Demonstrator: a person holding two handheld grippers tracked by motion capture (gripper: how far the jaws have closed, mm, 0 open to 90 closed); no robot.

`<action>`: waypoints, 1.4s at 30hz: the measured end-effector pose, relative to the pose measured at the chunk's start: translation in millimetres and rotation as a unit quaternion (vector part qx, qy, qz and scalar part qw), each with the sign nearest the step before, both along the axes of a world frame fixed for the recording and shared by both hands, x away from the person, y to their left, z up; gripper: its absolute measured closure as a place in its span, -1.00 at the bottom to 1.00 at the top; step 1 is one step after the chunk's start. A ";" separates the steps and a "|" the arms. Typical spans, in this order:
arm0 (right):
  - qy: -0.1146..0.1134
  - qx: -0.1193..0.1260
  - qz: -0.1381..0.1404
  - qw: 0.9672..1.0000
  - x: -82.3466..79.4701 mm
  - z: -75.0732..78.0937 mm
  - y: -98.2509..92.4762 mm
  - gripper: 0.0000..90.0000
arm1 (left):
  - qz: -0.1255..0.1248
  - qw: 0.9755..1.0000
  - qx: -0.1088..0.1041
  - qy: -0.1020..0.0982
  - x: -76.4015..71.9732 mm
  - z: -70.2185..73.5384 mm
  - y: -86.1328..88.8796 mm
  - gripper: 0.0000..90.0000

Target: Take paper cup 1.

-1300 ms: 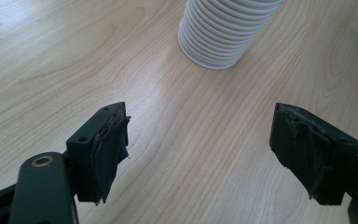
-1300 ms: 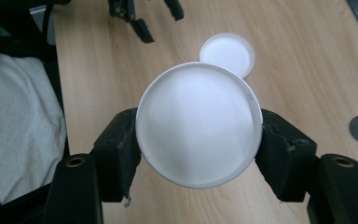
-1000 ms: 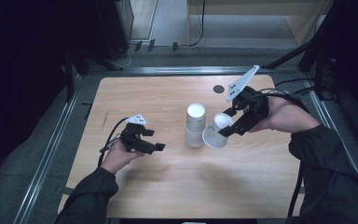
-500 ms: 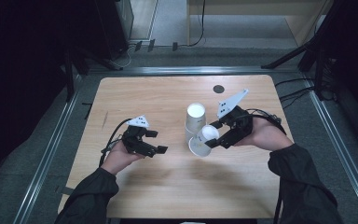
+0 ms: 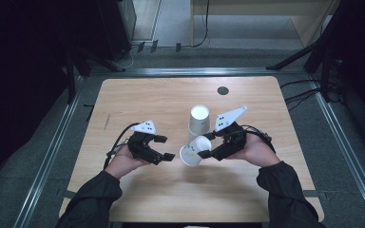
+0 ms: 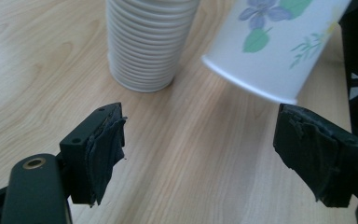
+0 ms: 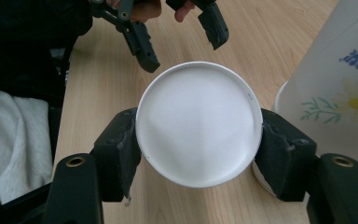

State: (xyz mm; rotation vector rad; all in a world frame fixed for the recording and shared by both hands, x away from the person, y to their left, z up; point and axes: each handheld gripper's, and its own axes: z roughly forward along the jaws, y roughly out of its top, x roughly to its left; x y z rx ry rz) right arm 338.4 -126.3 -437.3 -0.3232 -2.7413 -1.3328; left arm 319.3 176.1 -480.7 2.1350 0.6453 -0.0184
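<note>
1. the right gripper (image 5: 208, 153) has its jaws clamped on the closed end of a single paper cup (image 5: 193, 150), which is tipped on its side, mouth toward the left gripper (image 5: 163, 147).
2. the left gripper's jaws stand apart with nothing between them; they have just narrowed a little.
3. the stack of cups (image 5: 198, 121) stands upside down just behind the held cup.
4. both hands rest low over the light wooden table (image 5: 147, 97), forearms coming in from the near edge.
5. grey floor, metal rails and cables ring the table; the room beyond is dark.
</note>
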 end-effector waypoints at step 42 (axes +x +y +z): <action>0.028 0.043 0.006 0.999 -1.2 -15.5 24.9 -0.19 | -0.091 0.995 -0.003 -0.040 -5.2 -8.6 -34.3 -0.52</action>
